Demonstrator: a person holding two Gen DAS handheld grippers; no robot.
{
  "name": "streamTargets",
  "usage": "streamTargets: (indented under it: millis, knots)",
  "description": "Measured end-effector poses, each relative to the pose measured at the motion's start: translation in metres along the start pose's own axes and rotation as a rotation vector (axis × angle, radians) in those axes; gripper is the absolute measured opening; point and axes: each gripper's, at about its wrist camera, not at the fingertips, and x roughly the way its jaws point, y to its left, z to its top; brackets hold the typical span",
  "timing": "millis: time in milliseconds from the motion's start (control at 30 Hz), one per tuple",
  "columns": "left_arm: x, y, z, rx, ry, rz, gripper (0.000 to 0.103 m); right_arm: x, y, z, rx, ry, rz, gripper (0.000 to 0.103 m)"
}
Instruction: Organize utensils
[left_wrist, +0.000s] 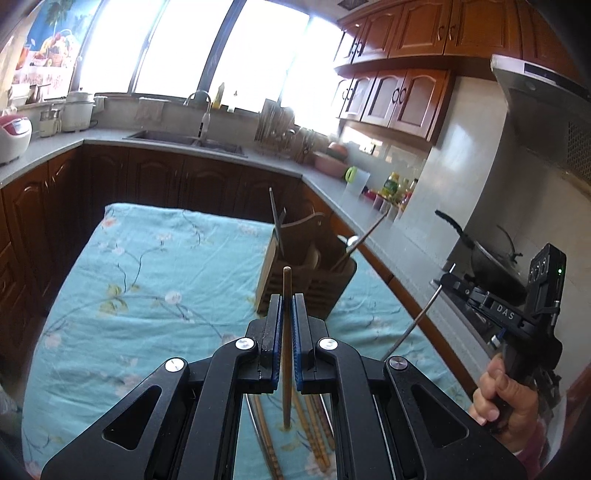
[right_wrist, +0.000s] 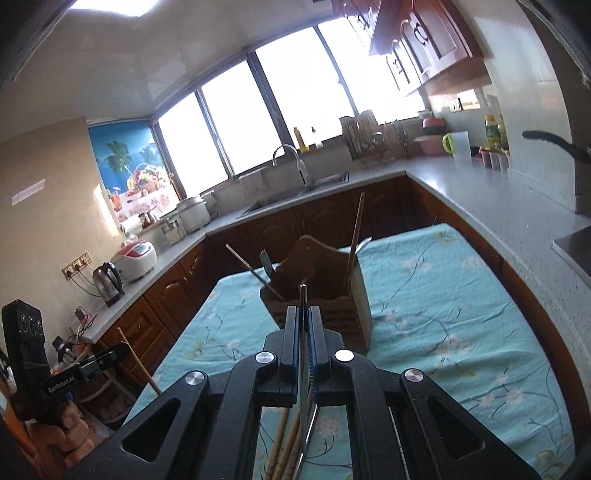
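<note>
My left gripper (left_wrist: 287, 306) is shut on a wooden chopstick (left_wrist: 286, 288) that stands upright between its blue pads, above the table. Just beyond it stands the wooden utensil holder (left_wrist: 273, 273), with a spoon (left_wrist: 350, 242) and other utensils in it. Several chopsticks (left_wrist: 314, 432) lie on the cloth under the gripper. My right gripper (right_wrist: 303, 314) is shut on a thin metal utensil (right_wrist: 303, 295), with the holder (right_wrist: 351, 295) straight ahead; a fork (right_wrist: 266, 260) and a chopstick (right_wrist: 356, 229) stand in it. The right gripper (left_wrist: 445, 282) also shows at the right of the left wrist view, and the left gripper (right_wrist: 123, 350) at the lower left of the right wrist view.
A teal flowered cloth (left_wrist: 147, 277) covers the table. Dark cabinets and a grey counter (left_wrist: 207, 147) with a sink wrap around it. A wok (left_wrist: 495, 269) sits on the stove at the right. A kettle (right_wrist: 107, 284) and rice cookers stand on the left counter.
</note>
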Motion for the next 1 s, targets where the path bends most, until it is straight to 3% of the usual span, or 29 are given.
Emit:
streamTargets:
  millis: [700,1000]
  knots:
    - [0.015,-0.005,0.032,0.01,-0.067,-0.007,0.003,0.007,-0.009,0.027,0.008,-0.069,-0.002,0.004]
    - [0.028,-0.014,0.086,0.033,-0.176,-0.017,0.003,0.022,-0.009,0.073,0.009,-0.165,-0.024,0.004]
